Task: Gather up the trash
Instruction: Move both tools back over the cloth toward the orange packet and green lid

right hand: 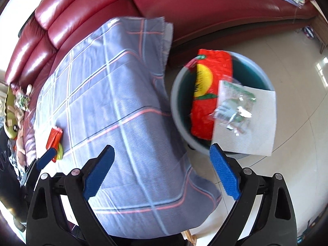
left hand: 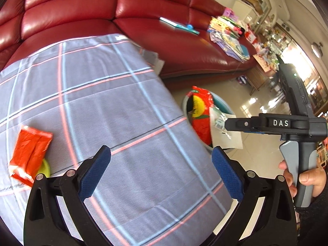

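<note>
Left tool (left hand: 161,170): jaws spread wide, nothing between them, above the plaid cloth (left hand: 102,102).
Right tool (right hand: 162,172): jaws spread wide, holding nothing.
Orange wrapper (left hand: 30,153): lying on the cloth, partly over a yellow-green piece.
Bin (right hand: 180,106): on the floor beside the cloth; holds a large red bag (right hand: 211,94), a paper napkin (right hand: 252,131) and a clear wrapper (right hand: 233,106).
Sofa (left hand: 143,6): red leather, behind.

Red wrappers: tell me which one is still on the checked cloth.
The small red packet lying flat on the checked cloth. The big red bag already stands in the grey bin beside the table.
</note>
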The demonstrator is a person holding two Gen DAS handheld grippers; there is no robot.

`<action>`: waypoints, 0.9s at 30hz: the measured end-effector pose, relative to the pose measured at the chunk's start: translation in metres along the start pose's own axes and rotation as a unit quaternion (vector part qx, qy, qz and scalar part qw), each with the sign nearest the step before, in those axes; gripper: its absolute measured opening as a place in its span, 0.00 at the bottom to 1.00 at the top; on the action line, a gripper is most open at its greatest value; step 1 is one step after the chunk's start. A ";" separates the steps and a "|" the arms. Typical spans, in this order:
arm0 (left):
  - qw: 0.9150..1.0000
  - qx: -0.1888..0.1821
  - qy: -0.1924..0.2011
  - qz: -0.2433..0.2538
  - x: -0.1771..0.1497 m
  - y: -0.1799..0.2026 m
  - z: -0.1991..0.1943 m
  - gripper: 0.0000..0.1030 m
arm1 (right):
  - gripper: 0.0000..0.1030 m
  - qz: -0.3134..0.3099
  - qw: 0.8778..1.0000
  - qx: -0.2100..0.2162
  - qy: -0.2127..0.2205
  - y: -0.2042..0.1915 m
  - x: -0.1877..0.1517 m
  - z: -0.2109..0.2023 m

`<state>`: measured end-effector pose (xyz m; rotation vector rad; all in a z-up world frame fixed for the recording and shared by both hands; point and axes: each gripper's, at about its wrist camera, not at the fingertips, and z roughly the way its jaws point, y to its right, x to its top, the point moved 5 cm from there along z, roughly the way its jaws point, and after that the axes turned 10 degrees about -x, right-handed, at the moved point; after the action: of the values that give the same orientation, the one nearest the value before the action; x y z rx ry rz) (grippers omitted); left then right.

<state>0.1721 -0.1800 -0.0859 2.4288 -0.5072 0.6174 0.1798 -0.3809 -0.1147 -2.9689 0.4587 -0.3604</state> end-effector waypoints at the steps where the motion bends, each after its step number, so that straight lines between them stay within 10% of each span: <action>1: 1.000 0.004 0.003 -0.005 -0.002 -0.008 -0.005 0.96 | 0.87 -0.007 1.000 0.002 -0.003 -0.009 -0.002 0.001; 15: 0.993 0.105 0.010 -0.057 -0.026 -0.147 -0.070 0.96 | 0.87 -0.060 0.997 0.016 -0.035 -0.109 -0.016 0.021; 27: 0.992 0.110 -0.015 -0.065 -0.024 -0.188 -0.057 0.96 | 0.87 -0.087 0.994 0.014 -0.062 -0.159 -0.021 0.046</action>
<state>0.2244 0.0026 -0.1396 2.6567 -0.3017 0.6093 0.2165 -0.2197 -0.1394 -2.9895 0.1806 -0.1953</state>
